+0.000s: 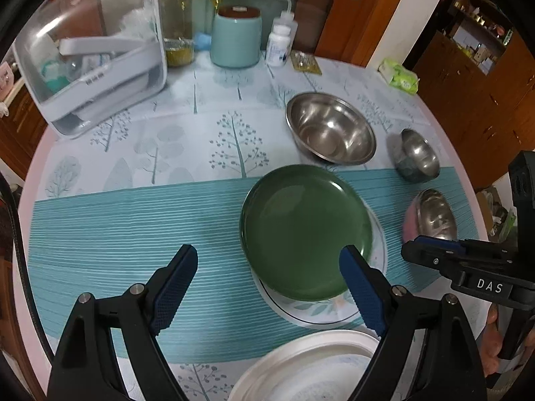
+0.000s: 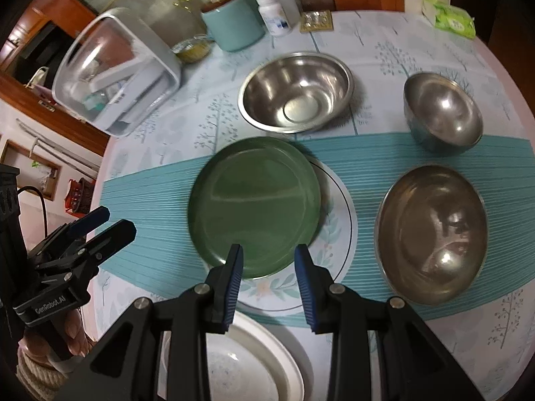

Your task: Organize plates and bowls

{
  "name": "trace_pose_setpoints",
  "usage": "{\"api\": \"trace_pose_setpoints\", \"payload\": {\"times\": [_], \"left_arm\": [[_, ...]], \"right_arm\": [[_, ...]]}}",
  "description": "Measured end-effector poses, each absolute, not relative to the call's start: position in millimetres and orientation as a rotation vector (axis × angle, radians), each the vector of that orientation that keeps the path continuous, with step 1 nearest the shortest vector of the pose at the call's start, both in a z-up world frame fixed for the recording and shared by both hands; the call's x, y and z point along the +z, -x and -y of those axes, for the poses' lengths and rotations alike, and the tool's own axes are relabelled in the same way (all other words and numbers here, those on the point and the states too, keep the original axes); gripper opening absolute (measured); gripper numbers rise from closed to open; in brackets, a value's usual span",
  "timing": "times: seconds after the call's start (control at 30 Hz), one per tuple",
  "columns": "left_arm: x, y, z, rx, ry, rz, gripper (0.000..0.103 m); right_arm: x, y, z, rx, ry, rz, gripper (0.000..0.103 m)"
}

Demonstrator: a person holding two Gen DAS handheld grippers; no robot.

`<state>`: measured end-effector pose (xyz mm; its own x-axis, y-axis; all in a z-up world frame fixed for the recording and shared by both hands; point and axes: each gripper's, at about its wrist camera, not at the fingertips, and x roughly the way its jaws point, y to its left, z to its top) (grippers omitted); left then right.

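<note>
A green plate [image 1: 306,234] [image 2: 254,207] lies on a white floral plate [image 1: 334,315] [image 2: 341,220] in the middle of the round table. A plain white plate [image 1: 301,367] [image 2: 254,361] sits at the near edge. Three steel bowls stand around them: a large one [image 1: 331,127] [image 2: 296,92], a small one [image 1: 418,155] [image 2: 444,110] and a pink-sided one [image 1: 434,214] [image 2: 431,230]. My left gripper [image 1: 269,254] [image 2: 112,224] is wide open over the teal mat, its right finger above the green plate's near rim. My right gripper [image 2: 269,250] [image 1: 413,249] hovers over that rim, jaws partly apart, holding nothing.
At the back left stands a clear storage box [image 1: 100,50] [image 2: 117,77]. Behind it are a teal canister [image 1: 235,40] [image 2: 230,23], a white pill bottle [image 1: 279,45] and a green tissue pack [image 1: 399,77] [image 2: 449,16]. The table's edge curves close on both sides.
</note>
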<state>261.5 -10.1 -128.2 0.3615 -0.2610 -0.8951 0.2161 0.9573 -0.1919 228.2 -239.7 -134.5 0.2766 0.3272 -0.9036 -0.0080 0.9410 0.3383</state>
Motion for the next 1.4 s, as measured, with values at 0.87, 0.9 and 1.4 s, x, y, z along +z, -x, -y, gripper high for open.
{"api": "trace_pose_setpoints", "payload": {"times": [0.87, 0.9, 1.4], "left_arm": [[-222, -320, -3, -0.295, 0.132, -1.33, 0.081], [-223, -322, -3, -0.294, 0.133, -1.332, 0.081], [-237, -336, -1, -0.344, 0.184, -1.392, 0.064]], "right_arm": [[-202, -271, 243, 0.11, -0.327, -1.357, 0.03], [-202, -272, 241, 0.1, -0.316, -1.355, 0.03], [-216, -314, 234, 0.012, -0.237, -1.463, 0.031]]}}
